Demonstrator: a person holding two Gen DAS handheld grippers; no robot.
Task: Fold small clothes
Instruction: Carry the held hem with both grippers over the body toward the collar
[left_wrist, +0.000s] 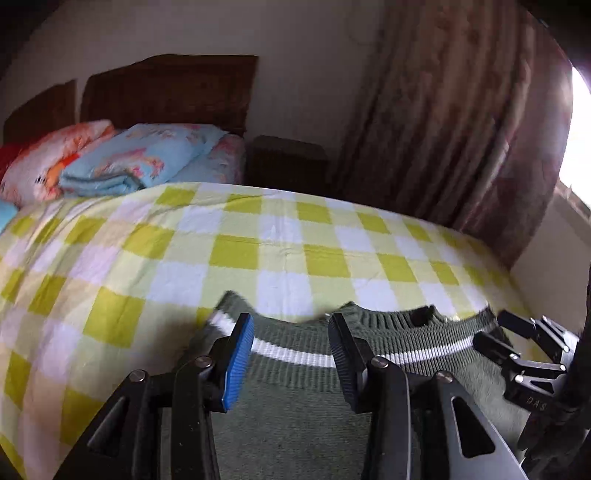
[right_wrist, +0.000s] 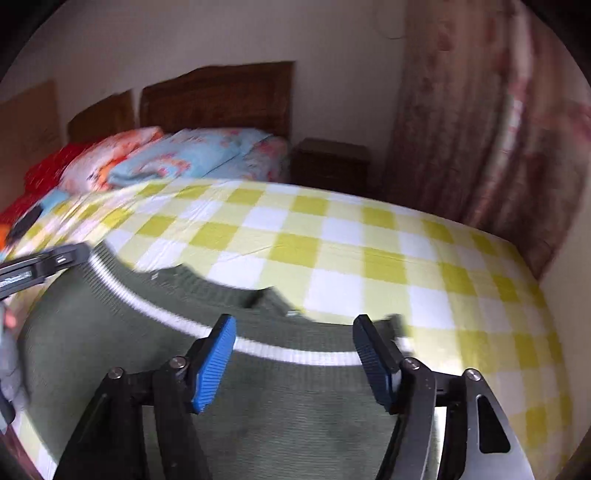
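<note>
Checked bed (left_wrist: 258, 243) carries green sweater (left_wrist: 295, 413), pillows (left_wrist: 140, 155).

A bed under a yellow-green and white checked blanket (left_wrist: 229, 251) fills the view. At its head lie folded light-blue floral quilts (left_wrist: 147, 158) and an orange-patterned pillow (left_wrist: 48, 158) against a dark wooden headboard (left_wrist: 170, 92). A dark nightstand (right_wrist: 330, 162) stands beside brownish curtains (left_wrist: 461, 129).

The sweater (left_wrist: 295, 369) lies flat on the bed (left_wrist: 184, 251) at its near edge, collar toward the headboard (left_wrist: 166, 88). The left gripper (left_wrist: 291, 354) sits over the sweater's left part, the right gripper (right_wrist: 295, 354) over its right part. Pillows (left_wrist: 110, 158) are stacked at the bed's far end against the headboard. A nightstand (right_wrist: 328, 158) stands right of the pillows, and a curtain (left_wrist: 461, 122) hangs farther right.
</note>
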